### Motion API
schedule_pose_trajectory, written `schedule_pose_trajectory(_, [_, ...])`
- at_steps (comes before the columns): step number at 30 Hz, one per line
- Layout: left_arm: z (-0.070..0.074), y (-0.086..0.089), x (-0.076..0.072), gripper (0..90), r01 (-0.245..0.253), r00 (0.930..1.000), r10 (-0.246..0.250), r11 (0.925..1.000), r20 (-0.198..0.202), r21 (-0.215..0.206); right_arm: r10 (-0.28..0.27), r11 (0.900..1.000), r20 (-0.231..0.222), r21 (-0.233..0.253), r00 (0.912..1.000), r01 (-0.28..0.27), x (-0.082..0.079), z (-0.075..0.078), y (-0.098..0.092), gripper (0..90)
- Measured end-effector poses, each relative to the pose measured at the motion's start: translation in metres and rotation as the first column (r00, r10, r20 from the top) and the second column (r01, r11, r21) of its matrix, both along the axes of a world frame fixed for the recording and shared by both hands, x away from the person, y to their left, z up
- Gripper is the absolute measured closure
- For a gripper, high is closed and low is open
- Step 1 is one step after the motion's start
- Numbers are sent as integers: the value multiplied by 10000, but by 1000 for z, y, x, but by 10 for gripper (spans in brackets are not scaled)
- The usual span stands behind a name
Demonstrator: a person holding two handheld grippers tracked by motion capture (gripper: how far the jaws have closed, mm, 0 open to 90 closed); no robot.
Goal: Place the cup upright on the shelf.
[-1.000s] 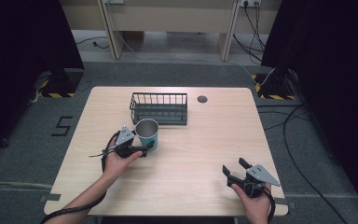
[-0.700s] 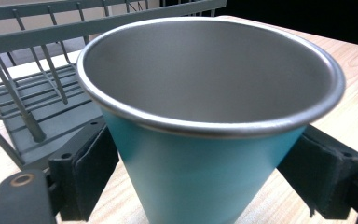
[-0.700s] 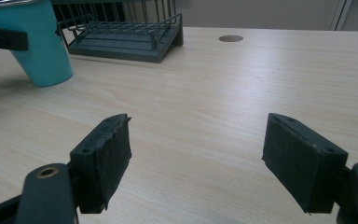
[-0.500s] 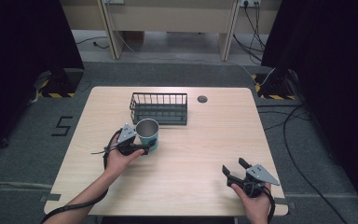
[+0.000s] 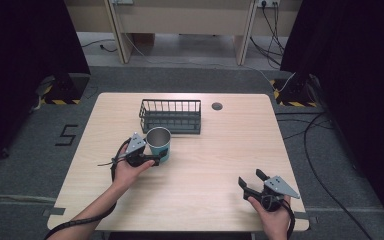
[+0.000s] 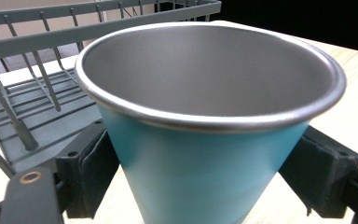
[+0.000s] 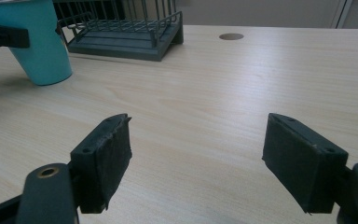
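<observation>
Cup (image 5: 158, 143) (teal, steel-lined) stands upright on the bench (image 5: 220, 150), just before the wire basket (image 5: 171, 115), clasped between the left gripper (image 5: 152, 159) jaws. Right gripper (image 5: 252, 181) rests near the front edge, jaws spread apart.

A pale wood table (image 5: 215, 165) is standing on grey floor (image 5: 40, 150); a dark wire basket (image 5: 170, 116) is sitting toward its far side; a teal cup (image 5: 159, 144) is standing upright just in front of the basket; a round grommet (image 5: 217, 106) is showing near the far edge.
</observation>
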State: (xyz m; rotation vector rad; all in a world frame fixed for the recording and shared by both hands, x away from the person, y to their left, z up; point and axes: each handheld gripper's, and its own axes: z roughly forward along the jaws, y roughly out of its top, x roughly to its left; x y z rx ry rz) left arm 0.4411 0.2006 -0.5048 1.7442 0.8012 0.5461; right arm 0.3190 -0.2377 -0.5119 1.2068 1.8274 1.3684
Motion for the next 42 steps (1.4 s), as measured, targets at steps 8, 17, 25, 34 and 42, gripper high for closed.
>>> schedule_pose_trajectory(8, [6,1,1,166,-42,9999,43,10000,138,-59,-12,10000,-1,3,10000,12,0,0,0,241])
schedule_pose_trajectory(17, [20,-1,4,166,-5,9991,8,10000,434,-55,-16,10000,17,0,10000,16,0,0,0,241])
schedule_pose_trajectory(25, [30,-2,8,166,28,9981,-23,10000,616,-93,-2,10000,2,2,10000,2,0,0,0,241])
schedule_pose_trajectory(34, [42,-3,13,167,10,9969,3,9999,788,-158,6,10000,-5,8,10000,-6,0,0,0,241])
schedule_pose_trajectory(42, [55,-3,19,167,-56,9952,76,9998,973,-212,1,10000,-12,31,10000,-1,0,0,0,241])
